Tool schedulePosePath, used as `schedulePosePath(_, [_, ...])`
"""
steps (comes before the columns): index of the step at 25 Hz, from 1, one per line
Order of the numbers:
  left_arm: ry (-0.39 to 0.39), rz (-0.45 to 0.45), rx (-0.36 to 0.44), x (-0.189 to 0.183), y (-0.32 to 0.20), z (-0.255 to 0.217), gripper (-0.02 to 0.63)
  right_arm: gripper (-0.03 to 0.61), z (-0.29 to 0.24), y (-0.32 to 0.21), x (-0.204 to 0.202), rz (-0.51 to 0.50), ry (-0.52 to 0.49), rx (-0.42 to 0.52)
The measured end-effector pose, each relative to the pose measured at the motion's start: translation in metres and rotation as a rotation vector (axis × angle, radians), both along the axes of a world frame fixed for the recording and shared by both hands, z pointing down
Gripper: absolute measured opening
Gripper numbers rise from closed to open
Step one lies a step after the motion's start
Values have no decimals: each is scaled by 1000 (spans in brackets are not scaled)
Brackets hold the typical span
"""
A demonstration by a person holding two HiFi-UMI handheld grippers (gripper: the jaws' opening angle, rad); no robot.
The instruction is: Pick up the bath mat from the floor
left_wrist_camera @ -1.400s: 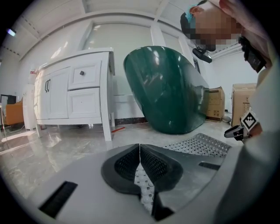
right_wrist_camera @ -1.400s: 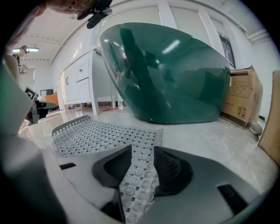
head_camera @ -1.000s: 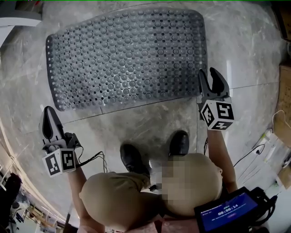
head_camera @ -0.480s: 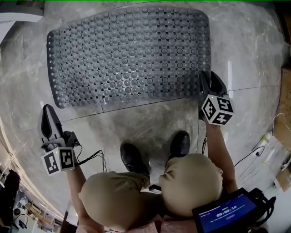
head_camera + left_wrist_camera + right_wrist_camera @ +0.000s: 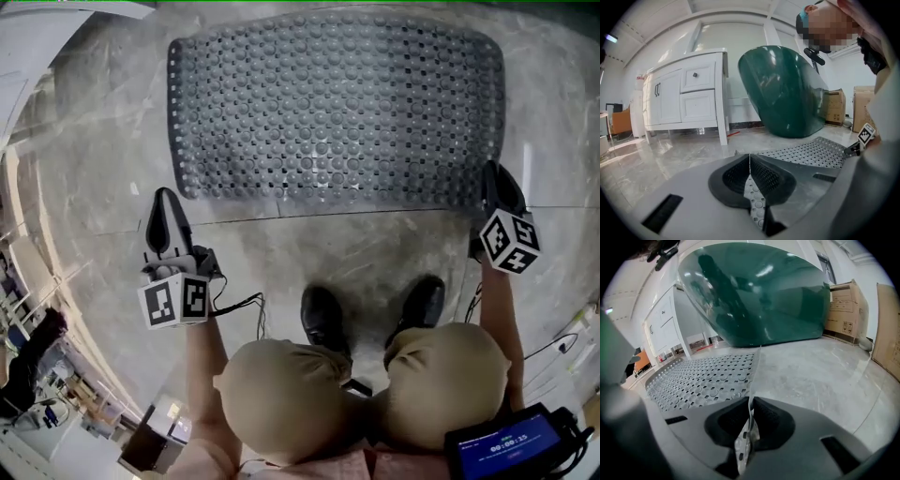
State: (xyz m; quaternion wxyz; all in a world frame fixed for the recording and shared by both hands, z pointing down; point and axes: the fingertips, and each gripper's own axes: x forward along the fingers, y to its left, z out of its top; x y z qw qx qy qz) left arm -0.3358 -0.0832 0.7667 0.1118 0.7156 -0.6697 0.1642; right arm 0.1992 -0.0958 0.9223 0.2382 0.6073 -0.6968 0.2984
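**Head view, from above.** The mat (image 5: 337, 112) lies spread flat on the floor (image 5: 356, 248), its long near edge towards my shoes (image 5: 323, 319). No part of it looks raised yet.

**Right claw** (image 5: 497, 173). It sits at the mat's near right corner. Its jaws have just been closing. The right gripper view shows the mat's edge running straight into them, with a strip of perforated mat standing pinched between the pads. I read this as a grip on the corner, taken but not yet tested by a pull.

**Left claw** (image 5: 166, 199). It is closed and empty. It rests over bare floor just beside the mat's near left corner, not touching it. Its own view looks across the mat towards the green tub (image 5: 783, 89).

**Progress.** The approach is done and the first of two likely grips appears made. The lift itself has not begun.

**Remaining, in my judgement.**
- Either raise the right corner and peel the mat off the floor,
- or first open the left claw, take the near left corner, and lift both together.

A mat of this kind may cling to smooth stone, so the pinched corner could slip out if I pull sharply.
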Motion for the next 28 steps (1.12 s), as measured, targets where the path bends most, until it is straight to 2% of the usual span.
schedulePosePath(5, [-14, -12, -20, -18, 3, 2, 26, 41, -10, 0, -10, -9, 0, 18])
schedulePosePath(12, [-22, 16, -74, -31, -1, 38, 28, 41, -10, -3, -14, -32, 13, 28])
schedulePosePath(17, [-21, 39, -121, -38, -5, 62, 150, 41, -13, -4, -14, -44, 26, 30])
schedulePosePath(22, [4, 9, -155, -55, -4, 84, 178, 41, -15, -3, -16, -49, 34, 32])
schedulePosePath(28, [41, 26, -213, -65, -5, 111, 206, 41, -17, -5, -17, -67, 43, 39])
